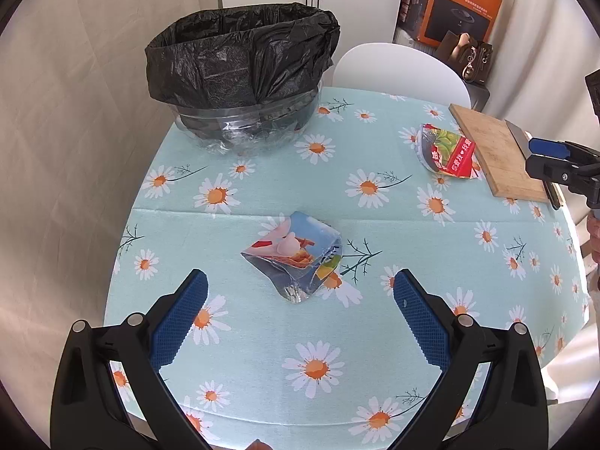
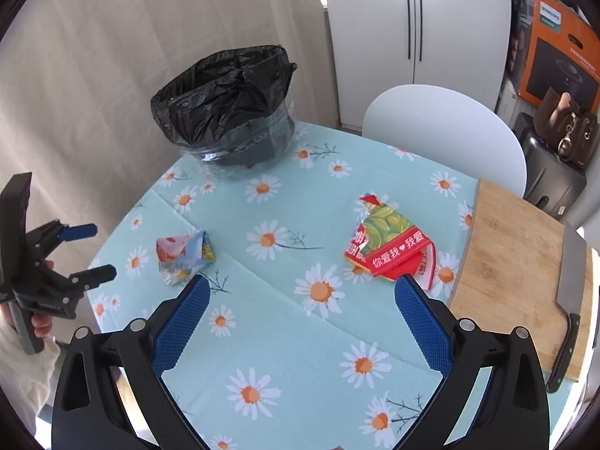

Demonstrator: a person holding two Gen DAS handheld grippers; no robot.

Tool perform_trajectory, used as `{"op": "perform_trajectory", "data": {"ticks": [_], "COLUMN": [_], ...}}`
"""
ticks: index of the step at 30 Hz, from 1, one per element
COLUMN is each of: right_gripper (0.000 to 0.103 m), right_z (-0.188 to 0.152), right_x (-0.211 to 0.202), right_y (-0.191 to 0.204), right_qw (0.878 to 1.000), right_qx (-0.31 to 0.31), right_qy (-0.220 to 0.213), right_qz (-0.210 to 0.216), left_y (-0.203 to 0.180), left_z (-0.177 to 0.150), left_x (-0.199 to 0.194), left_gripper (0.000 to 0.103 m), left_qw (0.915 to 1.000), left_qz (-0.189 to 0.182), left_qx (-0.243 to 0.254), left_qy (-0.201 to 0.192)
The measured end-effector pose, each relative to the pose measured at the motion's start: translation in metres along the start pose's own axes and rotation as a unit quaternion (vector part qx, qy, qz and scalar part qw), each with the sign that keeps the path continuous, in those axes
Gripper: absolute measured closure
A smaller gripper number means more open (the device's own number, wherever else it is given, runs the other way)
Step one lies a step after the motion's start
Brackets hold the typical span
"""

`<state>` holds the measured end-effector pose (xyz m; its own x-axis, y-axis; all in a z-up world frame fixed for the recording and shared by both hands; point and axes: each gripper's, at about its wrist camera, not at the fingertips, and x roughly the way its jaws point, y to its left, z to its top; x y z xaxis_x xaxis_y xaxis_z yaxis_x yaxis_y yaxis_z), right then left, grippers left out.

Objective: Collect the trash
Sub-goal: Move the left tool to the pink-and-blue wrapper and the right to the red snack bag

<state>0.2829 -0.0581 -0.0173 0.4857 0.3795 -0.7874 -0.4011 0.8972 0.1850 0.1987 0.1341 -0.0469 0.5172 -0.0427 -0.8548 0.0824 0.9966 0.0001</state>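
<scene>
A crumpled light-blue snack wrapper lies on the daisy tablecloth just ahead of my open, empty left gripper; it also shows in the right wrist view. A red and green wrapper lies just ahead and right of my open, empty right gripper, beside the cutting board; it also shows in the left wrist view. A clear bin lined with a black bag stands at the table's far left, also in the right wrist view. The left gripper appears at the table's left edge.
A wooden cutting board with a cleaver lies on the table's right side. A white chair stands behind the table. A curtain hangs left. An orange box and bags sit at the back right.
</scene>
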Motion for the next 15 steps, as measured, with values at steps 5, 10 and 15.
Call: {"op": "perform_trajectory", "data": {"ticks": [5, 10, 15], "right_gripper": [0.008, 0.008, 0.008], "right_z": [-0.006, -0.005, 0.000], "right_x": [0.008, 0.021, 0.041], "right_y": [-0.017, -0.032, -0.047], "right_qw": [1.000, 1.000, 0.999], "right_qx": [0.012, 0.023, 0.025], "right_qy": [0.005, 0.014, 0.031], "right_qz": [-0.009, -0.015, -0.010], "left_y": [-0.010, -0.012, -0.011], "left_z": [-0.006, -0.002, 0.007], "left_x": [0.018, 0.040, 0.062], "left_gripper": [0.006, 0.006, 0.006], "left_qw": [0.9998, 0.9994, 0.9992], "left_qz": [-0.008, -0.015, -0.008], "left_qx": [-0.008, -0.010, -0.015], "left_qy": [0.014, 0.031, 0.037]}}
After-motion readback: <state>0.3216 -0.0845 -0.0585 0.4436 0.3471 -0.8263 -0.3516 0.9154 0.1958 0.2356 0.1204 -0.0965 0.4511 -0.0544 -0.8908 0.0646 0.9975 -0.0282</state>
